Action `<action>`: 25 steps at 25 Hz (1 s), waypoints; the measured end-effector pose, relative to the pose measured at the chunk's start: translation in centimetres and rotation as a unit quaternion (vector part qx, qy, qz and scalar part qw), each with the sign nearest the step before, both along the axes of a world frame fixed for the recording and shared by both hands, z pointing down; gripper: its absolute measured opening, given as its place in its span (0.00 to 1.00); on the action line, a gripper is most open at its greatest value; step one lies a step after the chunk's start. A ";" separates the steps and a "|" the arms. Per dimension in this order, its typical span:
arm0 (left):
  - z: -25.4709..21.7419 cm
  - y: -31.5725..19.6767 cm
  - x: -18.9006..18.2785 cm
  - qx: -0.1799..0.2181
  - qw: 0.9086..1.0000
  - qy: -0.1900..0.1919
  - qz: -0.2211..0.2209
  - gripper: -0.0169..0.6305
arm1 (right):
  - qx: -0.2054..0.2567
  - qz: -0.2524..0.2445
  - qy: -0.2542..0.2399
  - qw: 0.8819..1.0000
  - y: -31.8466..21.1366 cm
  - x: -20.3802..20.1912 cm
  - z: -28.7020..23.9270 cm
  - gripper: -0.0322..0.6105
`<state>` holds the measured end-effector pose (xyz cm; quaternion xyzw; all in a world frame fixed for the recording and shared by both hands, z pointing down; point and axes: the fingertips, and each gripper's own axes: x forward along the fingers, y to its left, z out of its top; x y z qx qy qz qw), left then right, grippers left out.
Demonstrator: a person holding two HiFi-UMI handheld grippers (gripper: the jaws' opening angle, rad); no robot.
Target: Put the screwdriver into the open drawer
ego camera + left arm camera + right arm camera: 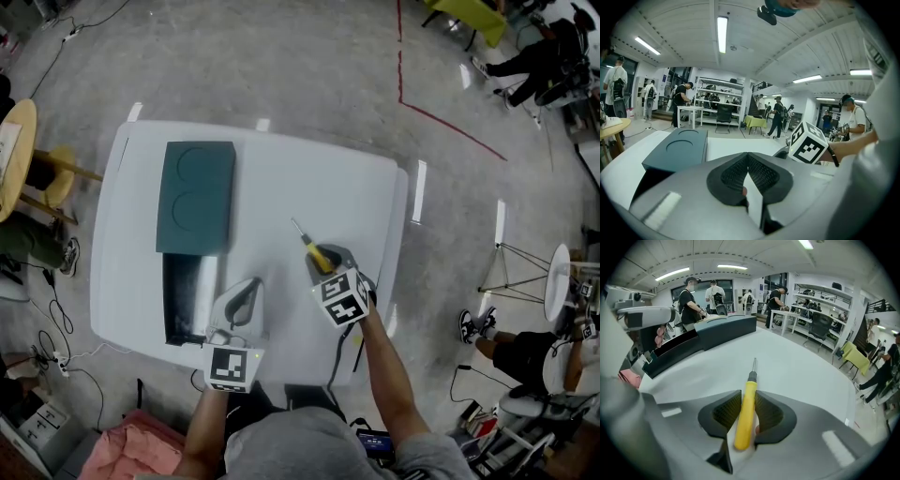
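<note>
A screwdriver point(315, 251) with a yellow handle point(746, 413) and a thin metal shaft lies on the white table point(281, 169), shaft pointing away from me. My right gripper point(324, 262) is lowered over it, and both ribbed pads point(726, 411) press the handle's sides, so it is shut on the screwdriver point(749, 390). The open drawer point(190, 292) extends towards me from the dark teal cabinet point(195, 195) at the table's left. My left gripper point(247, 289) hovers just right of the drawer, its tips meeting with nothing between them point(747, 157).
The teal cabinet point(677, 147) has two round recesses in its top. The table's near edge lies just under both hands. People, chairs and benches stand in the room around it, and a pink cloth point(141, 448) lies on the floor at my left.
</note>
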<state>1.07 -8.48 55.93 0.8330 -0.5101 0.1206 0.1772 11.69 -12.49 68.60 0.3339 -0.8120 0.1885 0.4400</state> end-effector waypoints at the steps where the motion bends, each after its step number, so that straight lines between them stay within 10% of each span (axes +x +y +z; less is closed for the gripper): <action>1: 0.0 0.1 0.0 0.000 1.000 0.000 -0.001 0.05 | -0.001 0.000 -0.001 1.000 0.1 -0.1 0.0 0.19; 25: -1.3 1.6 -0.5 0.011 1.000 -0.005 0.003 0.05 | 0.043 0.029 -0.020 0.998 -0.2 0.2 -3.2 0.18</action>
